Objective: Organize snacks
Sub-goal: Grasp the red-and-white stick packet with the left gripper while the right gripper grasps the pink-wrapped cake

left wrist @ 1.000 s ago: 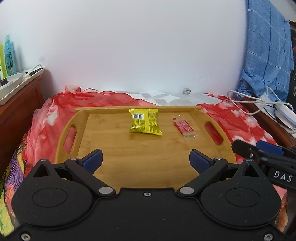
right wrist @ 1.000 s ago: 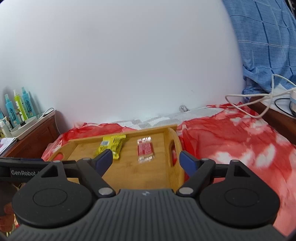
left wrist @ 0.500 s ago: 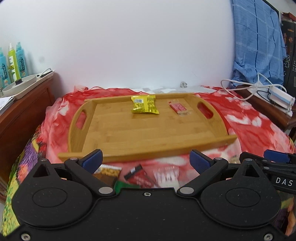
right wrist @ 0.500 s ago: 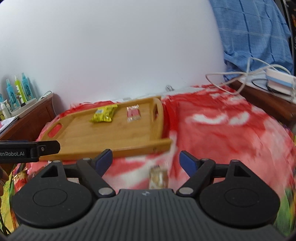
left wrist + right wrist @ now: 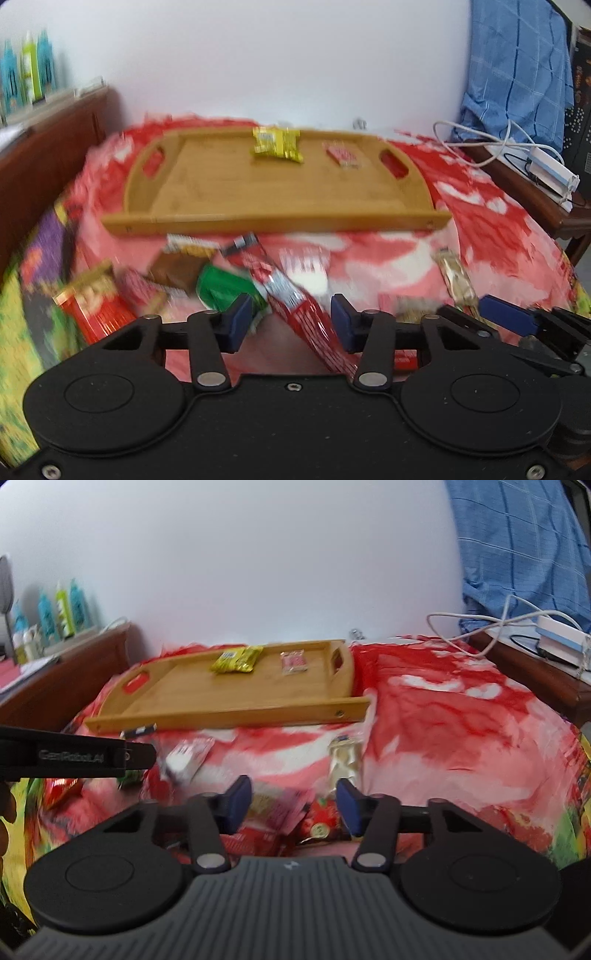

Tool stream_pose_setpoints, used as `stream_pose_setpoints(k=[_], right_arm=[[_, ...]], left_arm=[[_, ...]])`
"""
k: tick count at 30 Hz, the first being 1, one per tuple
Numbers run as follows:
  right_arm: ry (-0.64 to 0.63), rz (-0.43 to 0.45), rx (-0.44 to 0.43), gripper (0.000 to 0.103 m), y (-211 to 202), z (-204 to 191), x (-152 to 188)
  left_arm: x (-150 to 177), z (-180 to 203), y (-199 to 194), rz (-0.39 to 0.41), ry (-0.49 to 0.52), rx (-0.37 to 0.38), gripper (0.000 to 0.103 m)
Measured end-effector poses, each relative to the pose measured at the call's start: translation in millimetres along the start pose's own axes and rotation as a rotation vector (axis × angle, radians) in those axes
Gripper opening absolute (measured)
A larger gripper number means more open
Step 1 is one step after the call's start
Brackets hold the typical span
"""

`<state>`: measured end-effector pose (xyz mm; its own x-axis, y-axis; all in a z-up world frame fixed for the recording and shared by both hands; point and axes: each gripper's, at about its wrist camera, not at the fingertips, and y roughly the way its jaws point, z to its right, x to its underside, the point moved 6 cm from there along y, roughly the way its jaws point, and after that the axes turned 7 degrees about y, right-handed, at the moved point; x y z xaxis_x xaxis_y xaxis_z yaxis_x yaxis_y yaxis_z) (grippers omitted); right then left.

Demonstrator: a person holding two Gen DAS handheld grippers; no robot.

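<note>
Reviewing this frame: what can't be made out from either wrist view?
- Print on the loose snack packets: motion blur, both views.
- Lower end of the long red packet: hidden behind the left gripper body, left view.
- Packets under the right gripper: partly covered by its body; no contact visible.
- Bottle labels: too small.

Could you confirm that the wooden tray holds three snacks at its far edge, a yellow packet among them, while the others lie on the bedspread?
Not quite: the wooden tray holds two snacks, the yellow packet and a small red packet, as the left wrist view shows. The others do lie on the bedspread.
</note>
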<state>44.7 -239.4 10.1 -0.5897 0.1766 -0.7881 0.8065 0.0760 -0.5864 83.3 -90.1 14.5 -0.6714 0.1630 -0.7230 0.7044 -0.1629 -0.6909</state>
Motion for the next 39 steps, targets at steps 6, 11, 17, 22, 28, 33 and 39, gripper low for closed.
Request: stream_pose_setpoints(k=[6,11,17,22,28,33,39], right_arm=[[-0.025,-0.023,-0.001,0.053,5.3,-4.9,4.0],[-0.038,-0.035,-0.004,0.065,8.6,-5.6,5.2],[-0.060,-0.051,-0.016,0.069,15.2,-10.6,6.5],[-0.092,-0.053,-0.024,0.072,19.1,-17.7,7.0],[-0.121,-0.057,-0.028,0.077,24.3,-23.3,6.6],[-0.144,-0.062,-0.009,0.077,30.6,-23.2,4.5],[-0.176,-0.064,-0.003,0.077,31.3,-26.1,7.2]], left_arm=[[5.8,6.3,16.1,-0.030,-0.037,0.009,0.045],[8.1,3.6,28.3,-0.037,-0.087,0.004,0.045],[8.2,-0.1,33.0,-0.028,-0.121,0.004,0.034],[6.6,-0.8,26.4,-0.017,-0.098,0.009,0.033],[1.2,0.8,16.6,-0.002,-0.039,-0.013,0.026],[0.1,-3.7,13.5,0.008,-0.036,-0.015,0.026],[3.3,-5.0,11.8,0.013,-0.025,-0.011,0.026]])
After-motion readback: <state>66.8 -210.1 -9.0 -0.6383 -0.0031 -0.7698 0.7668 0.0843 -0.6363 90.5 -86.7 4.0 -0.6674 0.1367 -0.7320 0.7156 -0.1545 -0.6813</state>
